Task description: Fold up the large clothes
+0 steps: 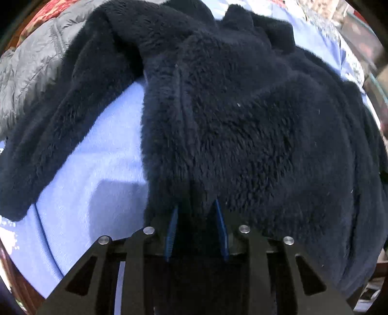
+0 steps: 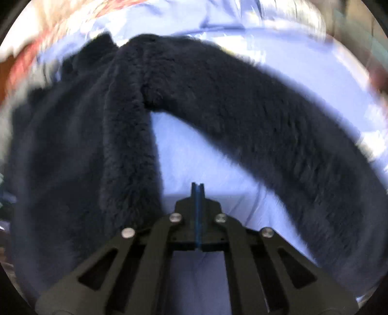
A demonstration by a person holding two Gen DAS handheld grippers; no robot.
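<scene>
A dark navy fleece jacket [image 1: 242, 116] lies spread on a light blue blanket [image 1: 97, 174]. In the left wrist view its body fills the middle and right, and one sleeve [image 1: 41, 145] runs down to the left. My left gripper [image 1: 196, 203] is shut on the jacket's front hem near the zipper edge, with fleece between the blue pads. In the right wrist view the jacket [image 2: 84, 157] is at the left and its other sleeve [image 2: 278, 133] stretches to the right. My right gripper [image 2: 197, 187] is shut and empty above the bare blanket [image 2: 194, 155], between body and sleeve.
A grey quilted garment [image 1: 26, 70] lies at the far left beside a red patterned fabric [image 1: 41, 17]. Dark wooden furniture edges show at the lower left [image 1: 14, 273]. The right wrist view is motion-blurred.
</scene>
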